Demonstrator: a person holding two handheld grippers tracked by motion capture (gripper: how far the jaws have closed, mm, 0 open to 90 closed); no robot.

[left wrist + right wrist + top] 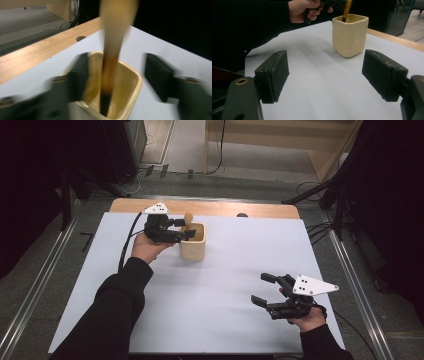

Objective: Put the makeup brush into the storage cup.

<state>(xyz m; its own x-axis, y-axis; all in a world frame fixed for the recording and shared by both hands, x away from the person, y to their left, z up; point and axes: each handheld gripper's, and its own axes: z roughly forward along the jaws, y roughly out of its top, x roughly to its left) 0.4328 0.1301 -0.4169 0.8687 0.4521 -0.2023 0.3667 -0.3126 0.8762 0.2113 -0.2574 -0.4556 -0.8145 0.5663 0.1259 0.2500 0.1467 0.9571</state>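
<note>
A cream square cup (192, 242) stands on the white sheet, left of centre and toward the back. A wooden stick (188, 218) stands in it, its top poking above the rim. My left gripper (186, 229) hovers at the cup's top from the left. In the blurred left gripper view the stick (113, 37) rises between my two jaws, which stand wide apart and clear of it, over the cup (136, 82). My right gripper (262, 289) rests open near the front right, with nothing between its jaws (324, 72). It faces the cup (349, 37).
The white sheet (225, 280) covers most of the table. A bare wooden strip (225, 209) with a small hole (242, 214) runs along the far edge. Metal rails flank both sides, and cables lie on the floor behind.
</note>
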